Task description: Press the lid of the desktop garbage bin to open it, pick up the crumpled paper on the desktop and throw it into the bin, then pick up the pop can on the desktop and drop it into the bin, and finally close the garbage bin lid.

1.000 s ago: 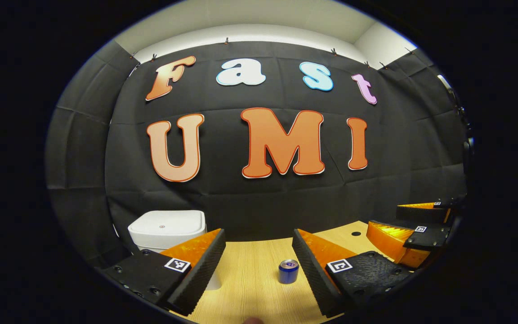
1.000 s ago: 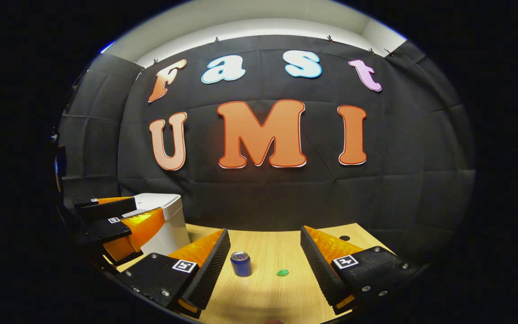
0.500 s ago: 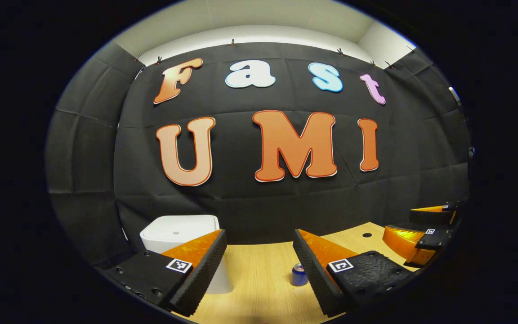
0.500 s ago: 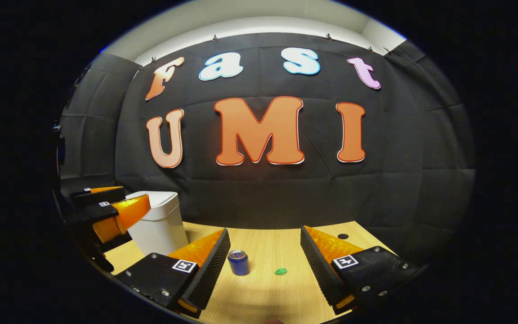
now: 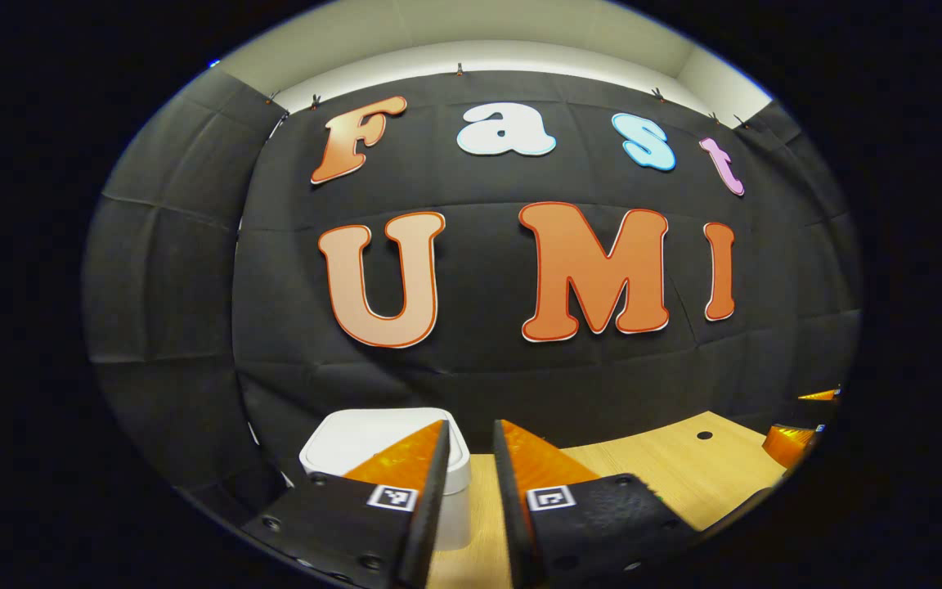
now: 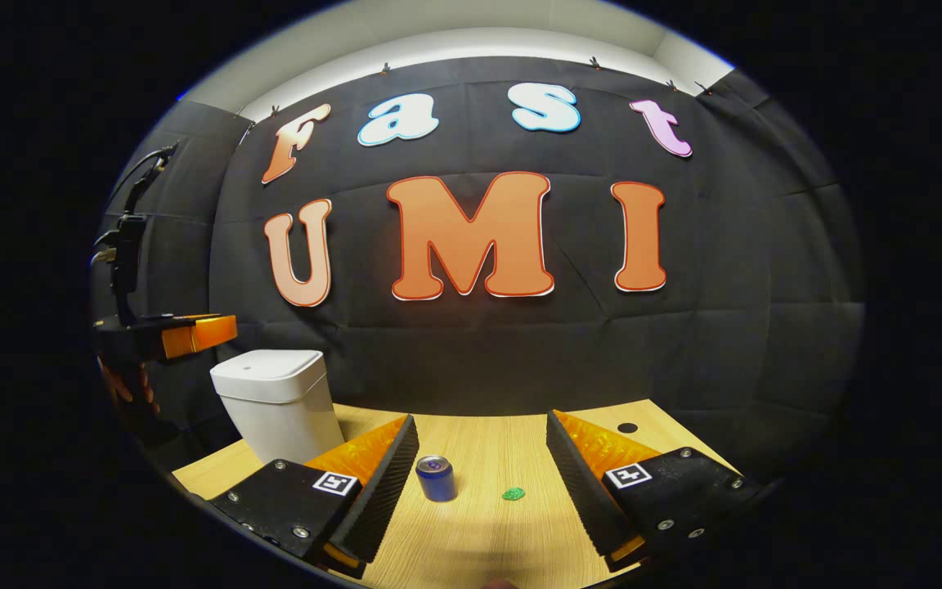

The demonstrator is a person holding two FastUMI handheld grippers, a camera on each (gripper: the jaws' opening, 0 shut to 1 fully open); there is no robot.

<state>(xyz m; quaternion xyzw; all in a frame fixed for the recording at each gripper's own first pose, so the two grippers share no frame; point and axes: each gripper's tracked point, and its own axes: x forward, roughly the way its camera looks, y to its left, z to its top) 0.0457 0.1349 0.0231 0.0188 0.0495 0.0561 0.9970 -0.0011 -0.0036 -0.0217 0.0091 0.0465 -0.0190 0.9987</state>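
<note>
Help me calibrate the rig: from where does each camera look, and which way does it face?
Left gripper view: rides the left tongs, raised, facing the booth wall and the garbage bin; own fingers nearly closed.
Right gripper view: rides the right tongs low over the desktop, facing the pop can and a small green crumpled paper; own fingers apart.
Shared: bin, desktop, wall; the right view also catches the left tongs above the bin.

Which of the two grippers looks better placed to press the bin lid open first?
Left. Seen from the right gripper view, the left hand-held gripper hovers just above and beside the closed white bin, fingers nearly together. The right hand-held gripper sits open near the can.
</note>
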